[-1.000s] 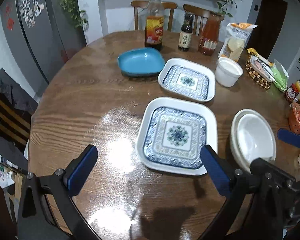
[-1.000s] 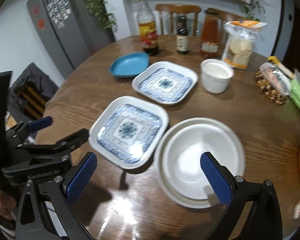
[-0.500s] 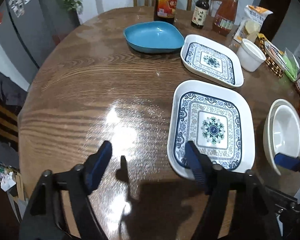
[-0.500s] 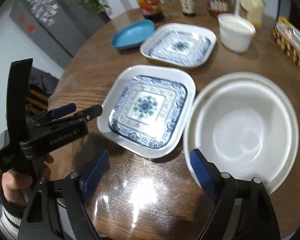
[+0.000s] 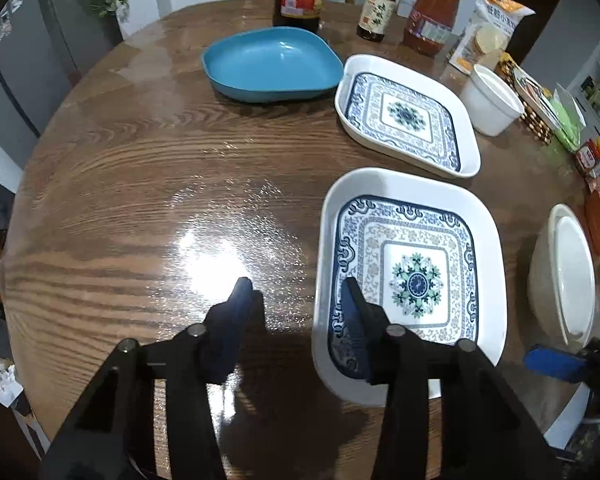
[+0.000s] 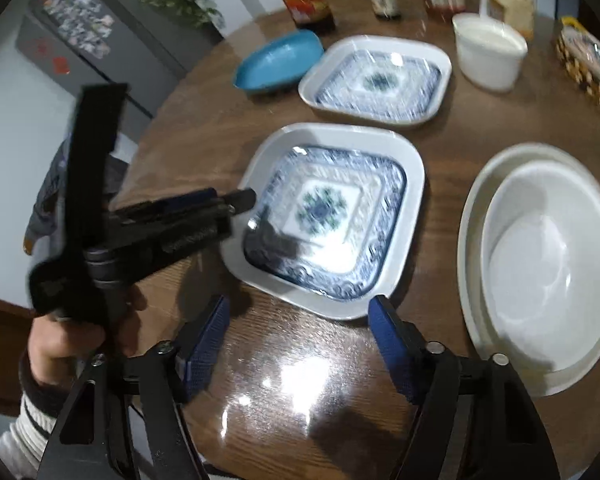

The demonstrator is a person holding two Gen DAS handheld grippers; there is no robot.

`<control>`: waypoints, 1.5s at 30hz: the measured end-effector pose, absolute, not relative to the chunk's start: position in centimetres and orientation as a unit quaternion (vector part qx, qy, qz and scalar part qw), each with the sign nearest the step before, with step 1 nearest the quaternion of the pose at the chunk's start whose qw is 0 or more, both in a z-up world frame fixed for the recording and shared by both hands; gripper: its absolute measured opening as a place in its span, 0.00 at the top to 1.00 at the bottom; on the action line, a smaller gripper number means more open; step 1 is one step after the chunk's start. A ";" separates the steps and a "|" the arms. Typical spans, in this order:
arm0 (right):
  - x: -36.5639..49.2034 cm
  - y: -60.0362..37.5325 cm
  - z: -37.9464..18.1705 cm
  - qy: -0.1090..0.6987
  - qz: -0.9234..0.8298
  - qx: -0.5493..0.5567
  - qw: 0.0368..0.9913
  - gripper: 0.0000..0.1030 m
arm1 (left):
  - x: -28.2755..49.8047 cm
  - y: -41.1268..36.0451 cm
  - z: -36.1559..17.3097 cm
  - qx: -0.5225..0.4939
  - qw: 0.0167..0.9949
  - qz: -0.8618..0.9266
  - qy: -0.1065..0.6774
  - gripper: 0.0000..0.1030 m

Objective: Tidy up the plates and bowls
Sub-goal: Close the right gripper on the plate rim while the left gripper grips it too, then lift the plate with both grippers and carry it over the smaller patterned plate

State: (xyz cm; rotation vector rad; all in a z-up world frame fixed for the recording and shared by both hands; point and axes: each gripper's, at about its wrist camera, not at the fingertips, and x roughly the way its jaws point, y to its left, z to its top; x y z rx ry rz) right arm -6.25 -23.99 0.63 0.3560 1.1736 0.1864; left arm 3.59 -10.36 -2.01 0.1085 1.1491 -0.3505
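At the near patterned square plate's (image 5: 412,272) nine-o'clock rim, the left gripper (image 5: 296,316) is closing astride it, not yet pinching, while the right gripper (image 6: 300,336), empty and narrowing, is hovering at six o'clock.

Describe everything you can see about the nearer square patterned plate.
The nearer square plate is glossy white, ceramic-looking, with rounded corners, a raised rim, blue scrollwork borders and a central floral medallion. It lies flat and empty on the wooden table. The left gripper straddles its left rim, jaws closing, one finger inside.
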 end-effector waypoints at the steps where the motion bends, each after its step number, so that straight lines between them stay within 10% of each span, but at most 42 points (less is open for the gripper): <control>1: -6.1 -24.3 0.2 0.552 0.077 0.168 0.813 0.38 | 3.6 -10.4 -2.1 0.053 0.823 -0.165 0.542 0.59; 12: -1.9 -26.0 -1.7 0.565 -0.010 0.138 0.813 0.48 | 4.6 -11.3 -2.8 0.069 0.816 -0.171 0.548 0.71; 17: -1.1 -25.5 -1.9 0.570 -0.008 0.106 0.814 0.76 | 4.6 -11.2 -2.8 0.065 0.814 -0.177 0.550 0.83; 23: -0.8 -24.8 -1.9 0.572 0.011 0.105 0.813 0.85 | 4.4 -10.7 -2.7 0.070 0.819 -0.158 0.548 0.88; 45: -1.0 -19.8 -2.0 0.592 0.111 0.082 0.794 0.82 | -0.6 -4.6 -2.4 0.013 0.824 -0.068 0.562 0.88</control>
